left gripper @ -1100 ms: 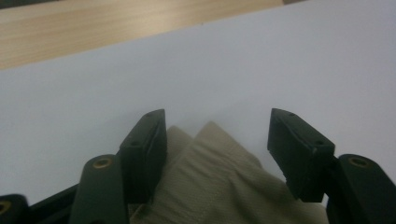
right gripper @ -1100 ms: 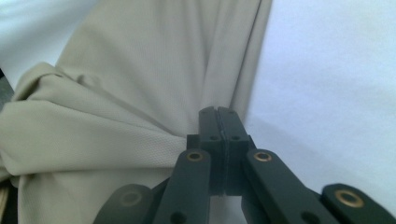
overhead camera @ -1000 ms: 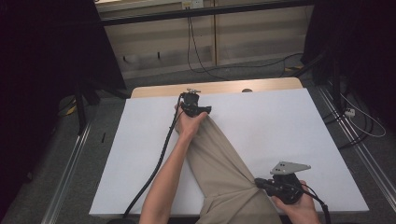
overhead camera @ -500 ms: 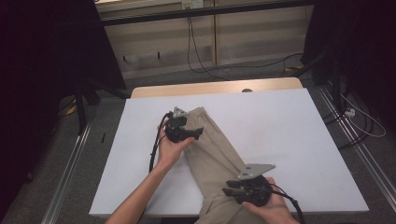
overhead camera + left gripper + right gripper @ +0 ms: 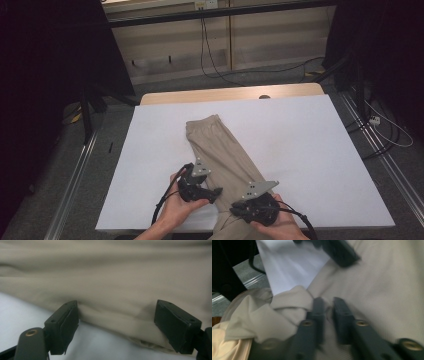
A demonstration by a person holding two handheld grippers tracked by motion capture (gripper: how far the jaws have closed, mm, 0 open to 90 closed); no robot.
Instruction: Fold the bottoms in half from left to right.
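A beige garment lies lengthwise on the white table, from the middle down over the front edge. My left gripper is at the garment's left edge near the front. Its jaws have just been opening and stand wide apart. In the left gripper view the garment's hem lies just ahead of the jaws, and no pad presses on it. My right gripper is at the front edge. In the right gripper view its jaws are shut on a pinched fold of the garment.
Bunched fabric hangs off the table's front edge at the right gripper's left. The left gripper's jaw shows at the top of the right gripper view. Wide white table surface lies left and right of the garment. Cables run on the floor behind.
My left gripper has come from the garment's far end back to the near left edge. The right gripper has shifted left along the front edge. The far end now lies uncovered.
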